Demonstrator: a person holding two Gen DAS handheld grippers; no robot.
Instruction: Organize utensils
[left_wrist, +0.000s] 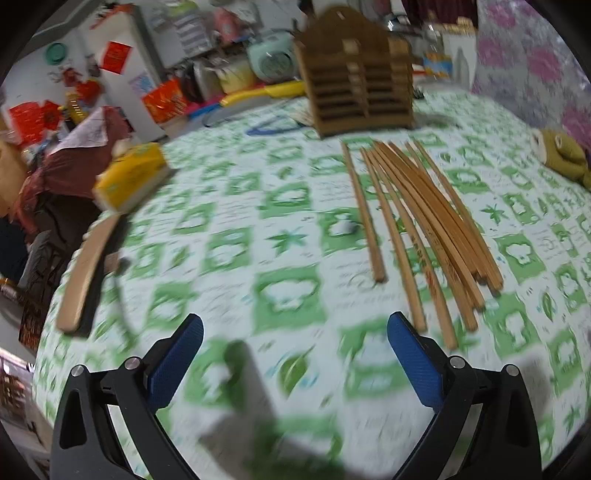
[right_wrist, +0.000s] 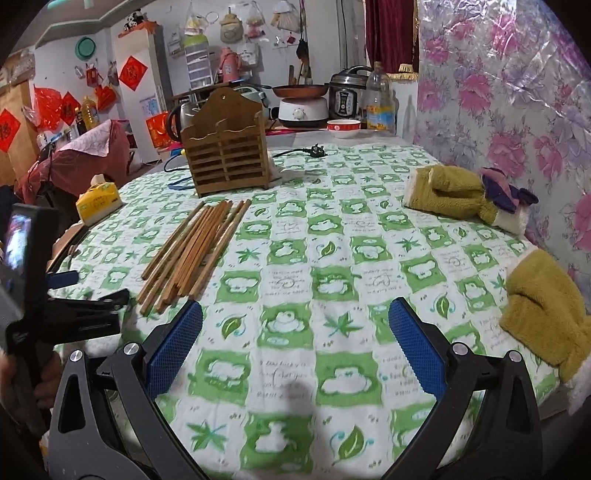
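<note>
Hovering over the green-checked tablecloth (right_wrist: 332, 221), the left gripper (left_wrist: 295, 354) and the right gripper (right_wrist: 295, 343) both had their fingers spread wide and empty, presumably poised for a first pick. Roughly ten chopsticks (right_wrist: 195, 251) (overlap blurred my count) lay bundled before one slatted wooden holder (right_wrist: 227, 147), likely their destination.

Even indoor light, soft shadows under both wrists; left view motion-blurred, right view sharp, fisheye edges dark and bent.
</note>
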